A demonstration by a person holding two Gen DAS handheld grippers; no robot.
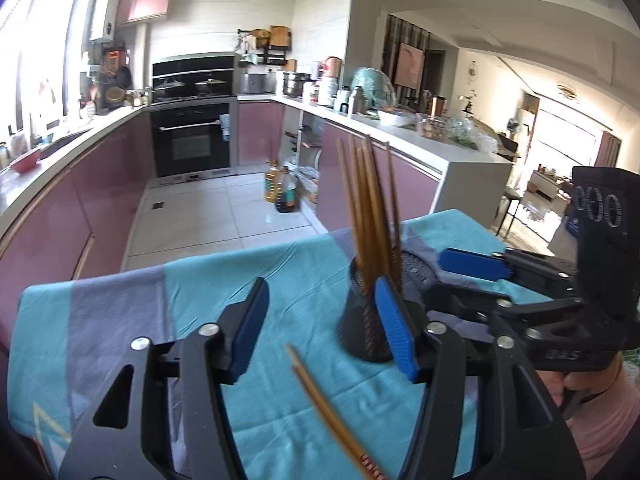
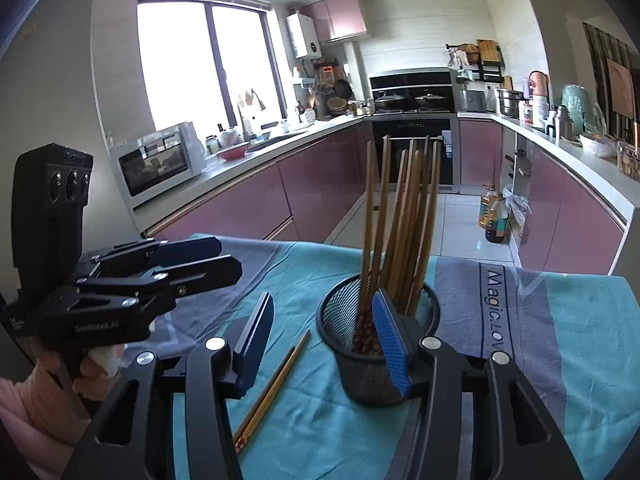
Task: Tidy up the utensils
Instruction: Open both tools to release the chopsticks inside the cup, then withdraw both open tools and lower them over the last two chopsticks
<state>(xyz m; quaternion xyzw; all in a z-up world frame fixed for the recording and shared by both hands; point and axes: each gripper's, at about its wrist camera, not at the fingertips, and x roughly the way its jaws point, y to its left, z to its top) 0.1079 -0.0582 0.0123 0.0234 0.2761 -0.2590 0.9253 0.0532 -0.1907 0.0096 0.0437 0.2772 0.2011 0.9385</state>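
Observation:
A black mesh cup (image 2: 376,344) stands on the teal cloth and holds several wooden chopsticks (image 2: 404,220) upright; it also shows in the left wrist view (image 1: 362,320). Two loose chopsticks (image 2: 272,388) lie on the cloth left of the cup, and show blurred in the left wrist view (image 1: 328,412). My left gripper (image 1: 320,324) is open and empty above the loose chopsticks; it also shows in the right wrist view (image 2: 224,258). My right gripper (image 2: 324,340) is open and empty, its right finger in front of the cup; it also shows in the left wrist view (image 1: 460,276).
The teal and grey cloth (image 2: 560,320) covers the table. Beyond its far edge are the kitchen floor, pink cabinets (image 2: 320,184) and oil bottles (image 2: 494,216) on the floor. A counter (image 1: 440,140) with clutter runs along the right.

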